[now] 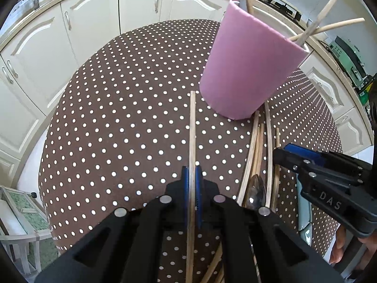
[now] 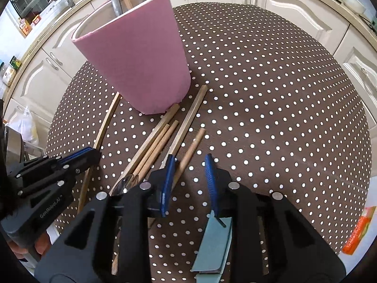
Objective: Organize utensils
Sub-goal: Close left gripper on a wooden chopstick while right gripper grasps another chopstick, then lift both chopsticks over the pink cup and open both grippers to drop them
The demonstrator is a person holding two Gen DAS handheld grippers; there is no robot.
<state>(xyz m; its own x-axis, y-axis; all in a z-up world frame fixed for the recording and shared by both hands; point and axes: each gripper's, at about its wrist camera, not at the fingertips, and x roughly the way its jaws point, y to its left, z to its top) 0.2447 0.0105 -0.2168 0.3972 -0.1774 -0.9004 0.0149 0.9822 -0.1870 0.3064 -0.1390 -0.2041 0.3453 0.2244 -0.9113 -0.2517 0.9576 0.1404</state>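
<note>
Currently, your left gripper point(image 1: 193, 184) clamps a chopstick point(image 1: 192, 127) whose long axis points ahead toward the pink holder point(image 1: 247, 70), while your right gripper point(image 2: 189, 179) stands apart, empty.

My left gripper point(image 1: 192, 184) points steeply down at the table, its blue pads pressed together on a thin wooden stick that runs straight between them. My right gripper point(image 2: 189, 176) tilts down just as steeply beside it, its pads standing apart with nothing pinched between them. Fingers of a hand point(image 1: 339, 247) show under the right gripper's body.
</note>
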